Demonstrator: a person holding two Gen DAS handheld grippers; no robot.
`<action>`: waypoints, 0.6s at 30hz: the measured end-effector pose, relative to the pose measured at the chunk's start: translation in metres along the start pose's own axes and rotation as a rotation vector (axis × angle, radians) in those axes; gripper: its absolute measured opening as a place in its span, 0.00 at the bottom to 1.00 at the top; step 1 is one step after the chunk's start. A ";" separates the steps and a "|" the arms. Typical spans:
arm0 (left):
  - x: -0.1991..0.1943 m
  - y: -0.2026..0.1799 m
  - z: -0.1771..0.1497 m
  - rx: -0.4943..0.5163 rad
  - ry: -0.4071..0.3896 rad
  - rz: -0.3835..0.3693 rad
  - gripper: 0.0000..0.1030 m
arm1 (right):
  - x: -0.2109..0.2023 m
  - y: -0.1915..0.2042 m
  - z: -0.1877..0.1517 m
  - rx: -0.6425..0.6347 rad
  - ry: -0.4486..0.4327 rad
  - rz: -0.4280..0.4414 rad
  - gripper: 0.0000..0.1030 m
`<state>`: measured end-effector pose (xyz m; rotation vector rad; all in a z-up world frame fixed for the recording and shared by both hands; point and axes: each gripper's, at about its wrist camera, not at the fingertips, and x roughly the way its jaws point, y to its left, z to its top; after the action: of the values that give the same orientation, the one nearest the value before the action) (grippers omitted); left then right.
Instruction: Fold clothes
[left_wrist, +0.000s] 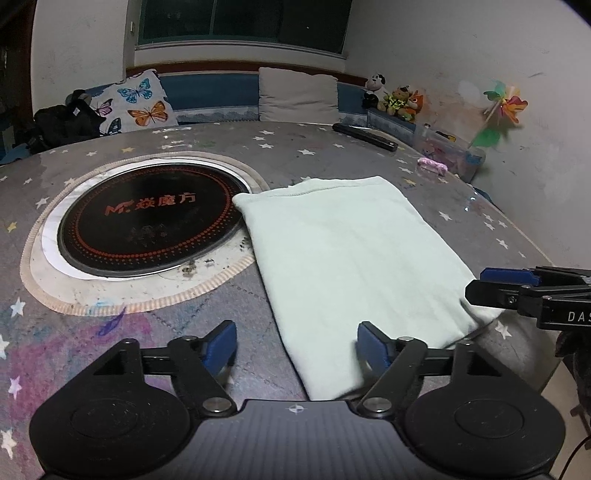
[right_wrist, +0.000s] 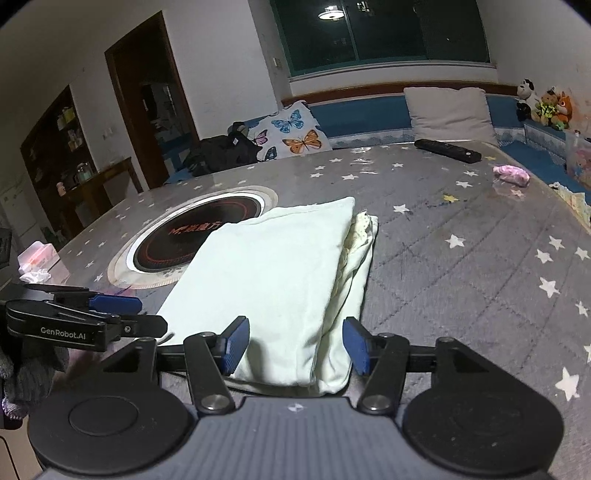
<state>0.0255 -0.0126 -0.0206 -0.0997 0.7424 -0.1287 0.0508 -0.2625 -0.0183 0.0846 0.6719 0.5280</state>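
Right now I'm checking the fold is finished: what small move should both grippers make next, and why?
Probably draw both back from the cloth. It lies folded flat on the table, and the left gripper and right gripper stand open at its near edge, pads not pressing it. Layers peek out along its right side, so a light tidy there might follow.

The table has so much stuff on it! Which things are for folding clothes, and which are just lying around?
For the folding:
- pale green cloth, folded
- left hand-held gripper, open
- right hand-held gripper, open

Just lying about:
- round cooktop
- black remote
- pink bundle
- butterfly pillow
- stuffed toys
- pinwheel
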 end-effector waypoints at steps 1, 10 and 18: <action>0.000 0.001 0.001 -0.001 -0.001 0.004 0.78 | 0.001 0.000 0.000 0.008 0.003 -0.004 0.56; 0.000 0.002 0.006 -0.003 -0.026 0.019 1.00 | 0.007 -0.003 0.000 0.038 0.004 -0.031 0.71; 0.005 0.002 0.010 -0.014 -0.024 0.024 1.00 | 0.012 -0.003 0.002 0.044 0.004 -0.037 0.75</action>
<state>0.0357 -0.0110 -0.0167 -0.1048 0.7203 -0.0991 0.0606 -0.2589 -0.0242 0.1127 0.6876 0.4782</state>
